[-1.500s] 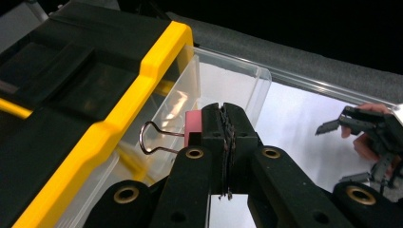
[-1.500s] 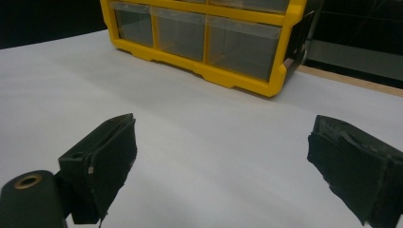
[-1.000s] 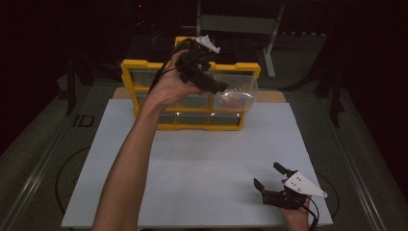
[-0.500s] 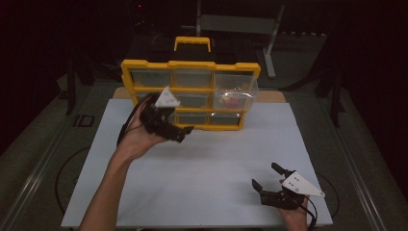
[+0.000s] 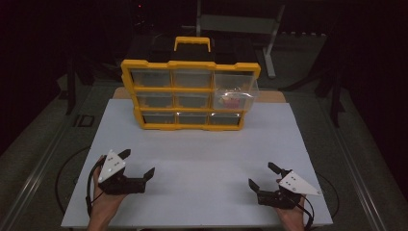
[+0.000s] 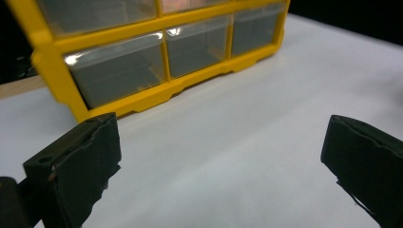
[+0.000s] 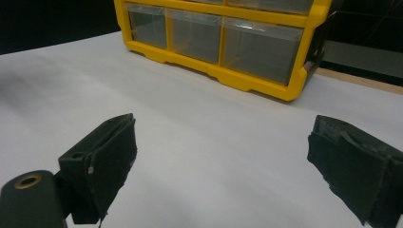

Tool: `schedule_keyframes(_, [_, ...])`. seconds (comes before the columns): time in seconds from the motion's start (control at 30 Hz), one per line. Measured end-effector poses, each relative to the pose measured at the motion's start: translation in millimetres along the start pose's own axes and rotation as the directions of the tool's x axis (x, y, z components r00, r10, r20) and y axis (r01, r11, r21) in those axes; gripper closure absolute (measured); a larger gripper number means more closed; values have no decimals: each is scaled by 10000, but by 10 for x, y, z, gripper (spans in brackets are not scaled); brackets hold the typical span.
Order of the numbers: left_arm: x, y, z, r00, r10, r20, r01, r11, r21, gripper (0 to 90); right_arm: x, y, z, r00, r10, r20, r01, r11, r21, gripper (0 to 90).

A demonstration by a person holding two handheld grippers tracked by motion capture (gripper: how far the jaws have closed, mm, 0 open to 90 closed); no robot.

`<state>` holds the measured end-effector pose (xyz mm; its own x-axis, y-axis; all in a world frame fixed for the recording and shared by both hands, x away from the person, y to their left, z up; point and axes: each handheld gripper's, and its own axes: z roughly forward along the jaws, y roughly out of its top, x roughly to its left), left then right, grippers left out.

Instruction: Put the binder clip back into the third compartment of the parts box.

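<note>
A yellow drawer organiser (image 5: 190, 65) with clear drawers stands upright at the back of the white table (image 5: 202, 154). One drawer (image 5: 235, 94) in its right column sticks out, with something pink (image 5: 232, 102) inside. My left gripper (image 5: 138, 161) rests low over the table's near left. Its jaws have just been opening and stand wide with nothing between them. In the left gripper view the left gripper (image 6: 218, 161) faces the organiser's bottom row (image 6: 157, 61). My right gripper (image 5: 261, 174) is open and empty at the near right; in its own view the right gripper (image 7: 218, 161) looks toward the organiser (image 7: 223, 42).
A black case with a yellow handle (image 5: 192, 44) sits behind the organiser. A wooden strip (image 5: 269, 96) edges the back of the table. Dark floor, stands and cables surround the table.
My left hand has come away from the organiser's front and dropped toward me to the table's near left. The right gripper has stayed in place.
</note>
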<state>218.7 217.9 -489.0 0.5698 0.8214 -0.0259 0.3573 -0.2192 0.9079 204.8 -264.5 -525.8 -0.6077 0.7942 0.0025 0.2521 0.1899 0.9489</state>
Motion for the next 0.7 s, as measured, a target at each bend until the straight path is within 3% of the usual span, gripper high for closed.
schedule_keyframes(0.1, [28,-218,-48,9984,-474,-302,460,9979,-452,2,0,2,8,10000,29,6,-29,10000,-29,88])
schedule_keyframes(0.17, [39,-267,-54,9973,-593,-432,570,9969,-539,1,-2,3,11,10000,29,10,-29,10000,-33,88])
schedule_keyframes(0.5, [46,-292,-56,9962,-714,-496,673,9945,-809,1,-12,7,9,10000,27,42,-27,10000,-77,88])
schedule_keyframes(0.7, [100,-314,-74,9925,-889,-842,812,9926,-908,0,2,4,18,9999,-96,58,96,9999,-62,87])
